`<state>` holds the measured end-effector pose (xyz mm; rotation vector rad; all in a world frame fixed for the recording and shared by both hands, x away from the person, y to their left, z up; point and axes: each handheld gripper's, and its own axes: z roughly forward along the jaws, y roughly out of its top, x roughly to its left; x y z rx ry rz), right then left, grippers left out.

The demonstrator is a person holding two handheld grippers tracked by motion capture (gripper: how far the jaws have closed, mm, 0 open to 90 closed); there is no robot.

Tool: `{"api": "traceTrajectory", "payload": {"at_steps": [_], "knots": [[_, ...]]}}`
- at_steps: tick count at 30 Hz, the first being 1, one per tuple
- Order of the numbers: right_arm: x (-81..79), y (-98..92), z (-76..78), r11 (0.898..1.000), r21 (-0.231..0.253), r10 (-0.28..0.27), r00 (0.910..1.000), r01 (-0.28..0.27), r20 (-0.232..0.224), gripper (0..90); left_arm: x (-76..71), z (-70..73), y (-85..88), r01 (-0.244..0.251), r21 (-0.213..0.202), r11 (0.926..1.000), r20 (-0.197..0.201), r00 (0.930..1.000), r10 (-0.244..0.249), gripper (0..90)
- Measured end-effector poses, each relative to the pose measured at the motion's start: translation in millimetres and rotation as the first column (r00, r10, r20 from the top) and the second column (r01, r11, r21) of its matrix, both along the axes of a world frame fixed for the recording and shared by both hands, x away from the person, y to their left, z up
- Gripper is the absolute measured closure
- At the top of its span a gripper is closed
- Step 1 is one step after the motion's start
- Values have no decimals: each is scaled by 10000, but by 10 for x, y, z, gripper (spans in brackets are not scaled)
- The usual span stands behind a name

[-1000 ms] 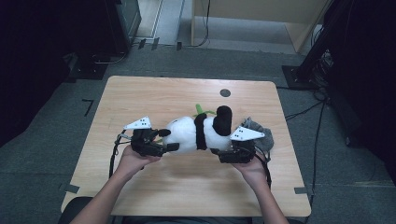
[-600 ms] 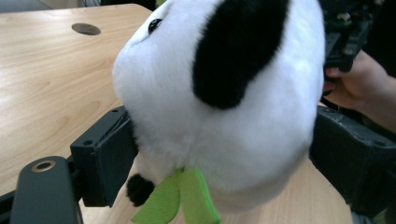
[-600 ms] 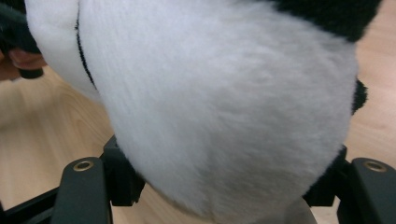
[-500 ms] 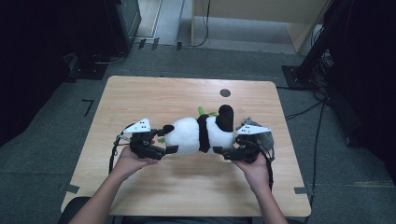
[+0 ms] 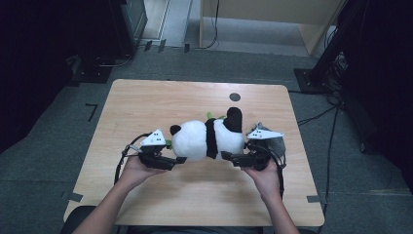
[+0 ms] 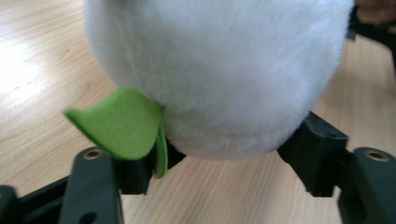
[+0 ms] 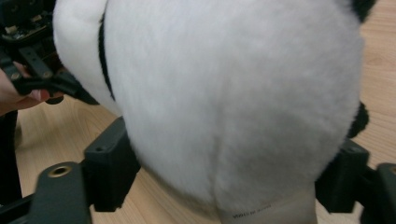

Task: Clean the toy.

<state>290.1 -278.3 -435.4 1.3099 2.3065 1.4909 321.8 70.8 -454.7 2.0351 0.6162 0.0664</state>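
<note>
My biggest worry is the light wooden table (image 5: 146,102): the soft black-and-white plush panda (image 5: 209,139) lies across its middle, and if one side lets go while I lift, it swings and drops back onto the wood. The stuffing is the likely cause; plush squashes, so pads can slide off fur rather than bite. My left claw (image 5: 171,161) has just been closing, and in the left gripper view its jaws press the round white end on both sides. My right claw (image 5: 233,158) has just been opening; in the right gripper view its jaws flank the wide body and touch it, a looser hold. A small green felt leaf (image 6: 122,123) hangs over one left jaw and could snag.
</note>
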Motion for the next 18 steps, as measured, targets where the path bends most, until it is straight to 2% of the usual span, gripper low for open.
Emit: {"api": "traceTrajectory", "payload": {"at_steps": [2,5,6,7,10,12,15,18], "knots": [[5,5,6,10000,73,28,10000,-29,79,184,32,10,47,-229,-472,9986,-477,9986,206,399],[10,-10,19,9992,161,353,9991,-356,215,181,76,17,117,-512,-1121,9924,-1172,9924,379,422],[6,-10,22,9989,135,453,9986,-457,274,182,76,17,117,-512,-1121,9924,-1172,9924,379,424],[3,-8,22,9982,71,585,9975,-589,388,182,89,25,149,-643,-1314,9892,-1375,9894,461,426],[-16,30,21,9962,-439,777,9953,-752,584,182,79,35,167,-684,-1309,9890,-1322,9899,509,425],[-28,62,25,9951,-707,732,9951,-685,666,180,82,33,180,-662,-1302,9893,-1552,9868,456,421],[-36,73,45,9970,-620,503,9967,-464,630,178,83,17,199,-759,-1441,9866,-1762,9831,499,415],[-63,61,58,9951,-829,615,9941,-540,897,207,67,5,196,-744,-1324,9884,-1543,9866,536,402]]}}
